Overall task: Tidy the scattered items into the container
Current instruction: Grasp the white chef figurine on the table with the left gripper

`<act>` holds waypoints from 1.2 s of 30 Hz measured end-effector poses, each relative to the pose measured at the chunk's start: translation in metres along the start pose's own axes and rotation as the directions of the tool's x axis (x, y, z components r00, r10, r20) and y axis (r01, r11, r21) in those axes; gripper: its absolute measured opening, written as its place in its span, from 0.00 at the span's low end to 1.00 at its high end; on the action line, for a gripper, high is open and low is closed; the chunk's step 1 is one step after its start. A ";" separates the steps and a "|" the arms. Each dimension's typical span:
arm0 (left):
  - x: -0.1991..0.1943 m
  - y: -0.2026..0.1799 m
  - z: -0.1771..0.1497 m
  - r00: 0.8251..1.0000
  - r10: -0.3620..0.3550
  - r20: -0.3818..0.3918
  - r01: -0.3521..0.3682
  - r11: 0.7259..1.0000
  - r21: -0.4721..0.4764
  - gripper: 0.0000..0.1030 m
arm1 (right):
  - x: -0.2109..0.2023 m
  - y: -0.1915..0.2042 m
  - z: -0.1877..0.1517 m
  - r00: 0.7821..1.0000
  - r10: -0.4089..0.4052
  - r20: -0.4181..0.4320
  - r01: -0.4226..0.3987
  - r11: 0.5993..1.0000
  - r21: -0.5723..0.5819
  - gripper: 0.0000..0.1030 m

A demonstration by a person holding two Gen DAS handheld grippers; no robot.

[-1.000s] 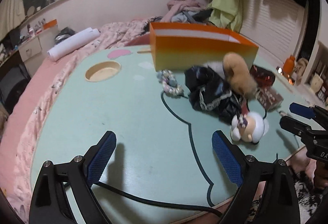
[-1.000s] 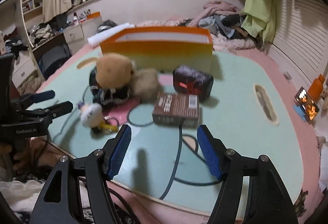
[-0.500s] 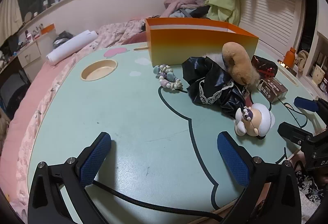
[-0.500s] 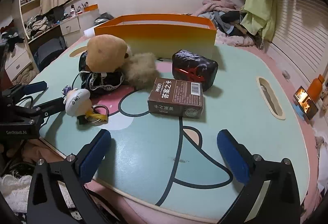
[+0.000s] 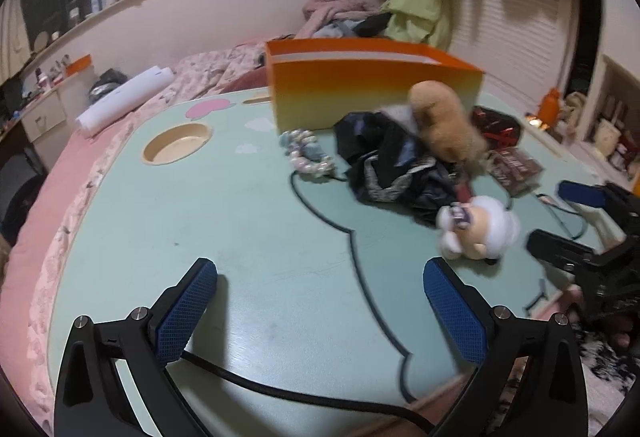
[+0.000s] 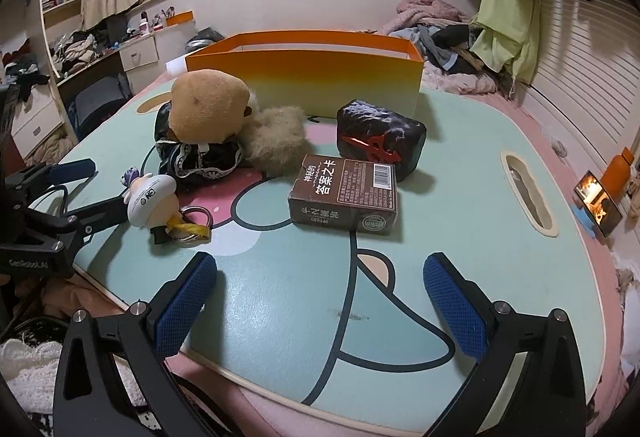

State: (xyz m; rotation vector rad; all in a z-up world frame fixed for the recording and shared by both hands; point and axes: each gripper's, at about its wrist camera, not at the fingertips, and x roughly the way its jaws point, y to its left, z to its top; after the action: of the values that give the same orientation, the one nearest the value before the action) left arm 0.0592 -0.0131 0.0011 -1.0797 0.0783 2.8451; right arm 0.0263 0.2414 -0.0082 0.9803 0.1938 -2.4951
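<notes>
An orange box [image 5: 372, 89] [image 6: 312, 77] stands at the far side of the mint-green table [image 5: 240, 237] [image 6: 460, 237]. In front of it lie a brown plush [image 6: 206, 109] [image 5: 444, 125] on black frilled cloth [image 5: 392, 169] [image 6: 200, 161], a fluffy beige ball [image 6: 276, 139], a dark wrapped block [image 6: 380, 141], a brown card box [image 6: 346, 193], a bead bracelet [image 5: 306, 155] and a white duck keychain toy [image 6: 154, 199] [image 5: 478, 229]. My left gripper [image 5: 320, 297] is open over bare table, nothing between its fingers. My right gripper [image 6: 320, 297] is open too, short of the card box.
A round cup recess [image 5: 176, 143] and a slot [image 6: 528, 193] are cut into the table. A paper roll [image 5: 124, 99] lies on pink bedding at left. Clothes are heaped behind the box. A lit phone [image 6: 598, 197] and orange bottle [image 6: 618, 169] sit right of the table.
Both grippers' jaws have spread wider, the right one by much more. The views shifted slightly; the items on the table lie where they were.
</notes>
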 end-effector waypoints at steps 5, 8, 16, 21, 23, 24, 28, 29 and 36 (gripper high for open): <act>-0.027 -0.009 0.008 0.990 -0.076 0.120 0.072 0.997 0.034 0.88 | 0.000 -0.001 0.000 1.000 0.005 0.008 -0.005 1.000 -0.002 1.00; -0.028 -0.019 0.017 0.984 -0.128 0.125 0.120 0.990 0.072 0.87 | 0.000 -0.001 0.001 1.000 0.005 0.009 -0.005 1.000 -0.002 1.00; 0.004 -0.062 0.030 0.988 -0.146 0.047 0.133 0.968 0.214 0.62 | 0.001 0.000 0.000 1.000 0.006 0.010 -0.006 1.000 -0.002 1.00; 0.016 -0.058 0.028 0.989 -0.146 0.002 0.143 0.973 0.182 0.39 | 0.001 0.001 0.001 1.000 0.006 0.011 -0.006 1.000 -0.003 1.00; 0.009 -0.050 0.027 0.987 -0.159 0.029 0.153 0.977 0.151 0.39 | 0.000 0.001 0.001 1.000 0.006 0.011 -0.006 1.000 -0.003 1.00; 0.006 -0.046 0.027 0.986 -0.160 0.040 0.153 0.979 0.136 0.39 | 0.000 0.001 0.001 1.000 0.006 0.011 -0.006 1.000 -0.003 1.00; -0.008 -0.027 0.019 0.986 -0.153 0.068 0.147 0.986 0.075 0.39 | 0.001 0.002 0.001 1.000 0.006 0.011 -0.006 1.000 -0.003 1.00; -0.010 -0.022 0.017 0.987 -0.144 0.071 0.140 0.988 0.060 0.39 | 0.001 0.002 0.001 1.000 0.006 0.011 -0.006 1.000 -0.003 1.00; -0.009 0.011 0.000 0.995 -0.080 0.066 0.083 0.995 -0.054 0.39 | 0.001 0.001 0.000 1.000 0.007 0.013 -0.007 1.000 -0.004 1.00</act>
State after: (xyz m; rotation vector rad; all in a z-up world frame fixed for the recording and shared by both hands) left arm 0.0647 -0.0248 0.0067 -0.9773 -0.0503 2.8214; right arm 0.0260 0.2402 -0.0084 0.9609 0.1909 -2.4929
